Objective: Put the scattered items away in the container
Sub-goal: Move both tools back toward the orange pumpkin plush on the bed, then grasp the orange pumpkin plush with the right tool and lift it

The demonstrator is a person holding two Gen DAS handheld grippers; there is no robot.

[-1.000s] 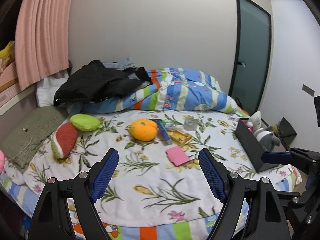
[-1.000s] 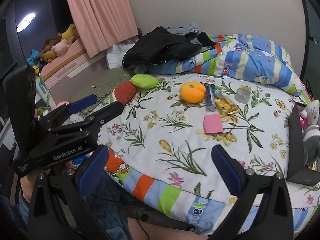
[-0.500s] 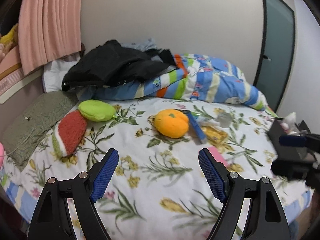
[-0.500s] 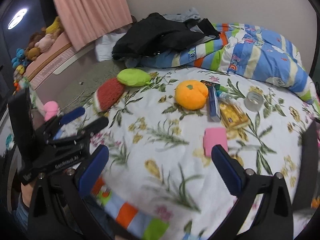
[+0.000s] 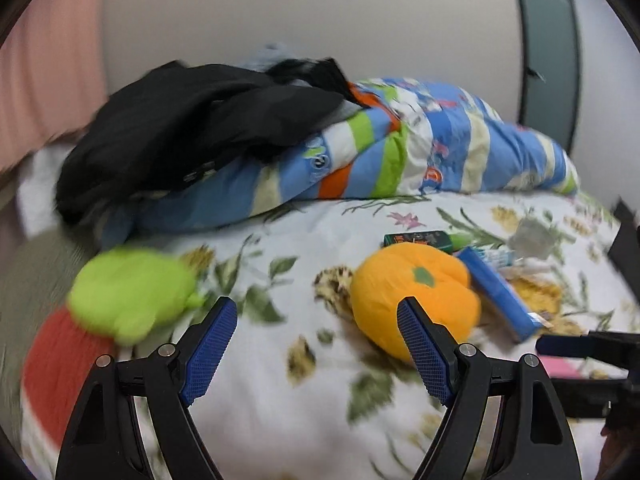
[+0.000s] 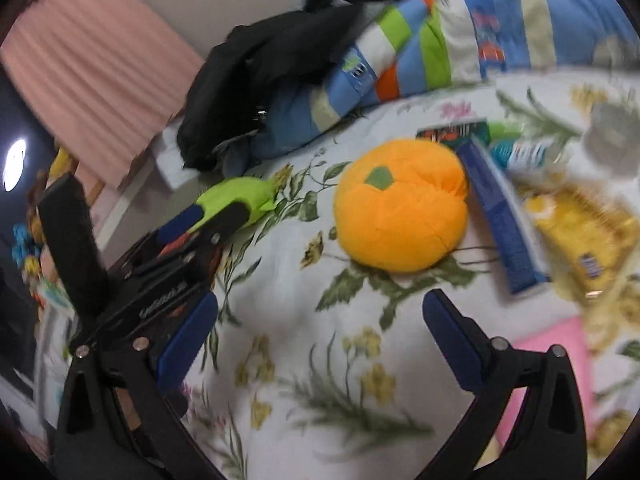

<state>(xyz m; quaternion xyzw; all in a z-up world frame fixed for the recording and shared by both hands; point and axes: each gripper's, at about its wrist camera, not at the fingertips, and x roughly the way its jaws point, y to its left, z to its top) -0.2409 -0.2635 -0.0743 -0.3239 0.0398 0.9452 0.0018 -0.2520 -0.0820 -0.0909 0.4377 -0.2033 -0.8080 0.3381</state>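
An orange plush [image 5: 412, 296] [image 6: 400, 208] lies on the floral bedsheet, with a blue box [image 5: 498, 296] [image 6: 502, 216], a yellow packet [image 6: 580, 220] and a pink pad [image 6: 548, 364] to its right. A green plush [image 5: 132, 292] [image 6: 236, 200] and a red plush [image 5: 56, 360] lie to the left. My left gripper [image 5: 316, 346] is open and empty, above the sheet between the green and orange plush. My right gripper [image 6: 320, 340] is open and empty, just in front of the orange plush. The black container shows only as an edge [image 5: 628, 240].
A striped quilt [image 5: 400, 152] with black clothes [image 5: 200, 128] piled on it lies at the head of the bed. A clear cup [image 5: 532, 236] and a dark green box [image 5: 416, 238] lie behind the orange plush. A pink curtain [image 6: 92, 76] hangs at left.
Both grippers have moved forward over the bed, closer to the orange plush. Both stay open and empty. The views are blurred by motion.
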